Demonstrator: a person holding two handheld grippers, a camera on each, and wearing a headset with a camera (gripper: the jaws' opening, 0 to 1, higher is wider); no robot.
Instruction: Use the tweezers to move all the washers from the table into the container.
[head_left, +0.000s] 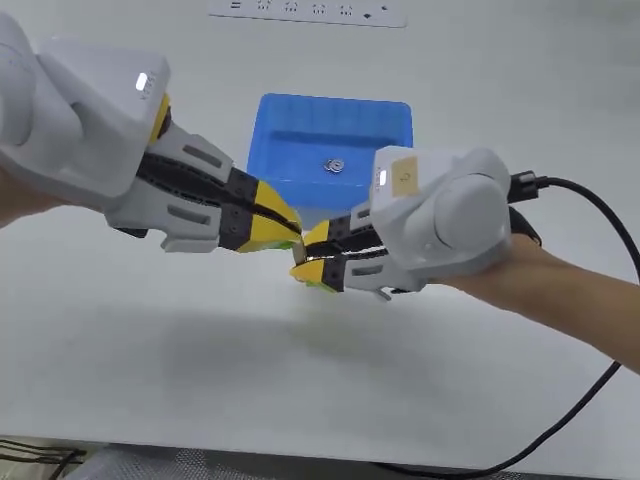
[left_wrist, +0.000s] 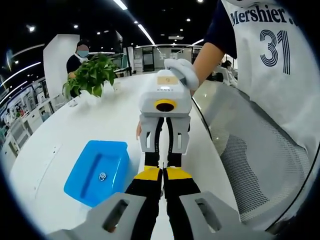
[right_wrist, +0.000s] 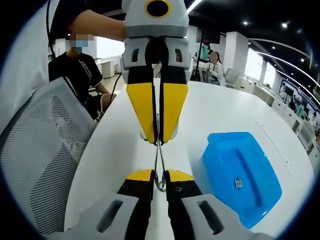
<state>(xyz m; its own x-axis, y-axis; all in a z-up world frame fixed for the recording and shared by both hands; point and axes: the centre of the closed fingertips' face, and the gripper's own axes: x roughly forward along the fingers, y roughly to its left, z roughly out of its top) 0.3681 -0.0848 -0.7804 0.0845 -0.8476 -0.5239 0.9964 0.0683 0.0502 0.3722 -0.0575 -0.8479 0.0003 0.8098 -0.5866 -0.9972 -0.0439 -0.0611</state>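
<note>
1. When we look along the right gripper in its own view, thin metal tweezers run from between its nearly closed yellow tips straight up into the left gripper. The left's jaws are pinched on the other end, so both seem to have hold of the tweezers. From the head view we just get the two noses meeting tip to tip above the white table, and the tweezers are too hidden to make out
2. Count time: two grippers, one pair of tweezers, one blue container just behind the tips, and one washer lying on its floor
3. The left gripper view gives us extras: a leafy plant at the far end of the table and a mesh chair beside it
4. Writing: the person's jersey reads "Mershier" over a big 31
</note>
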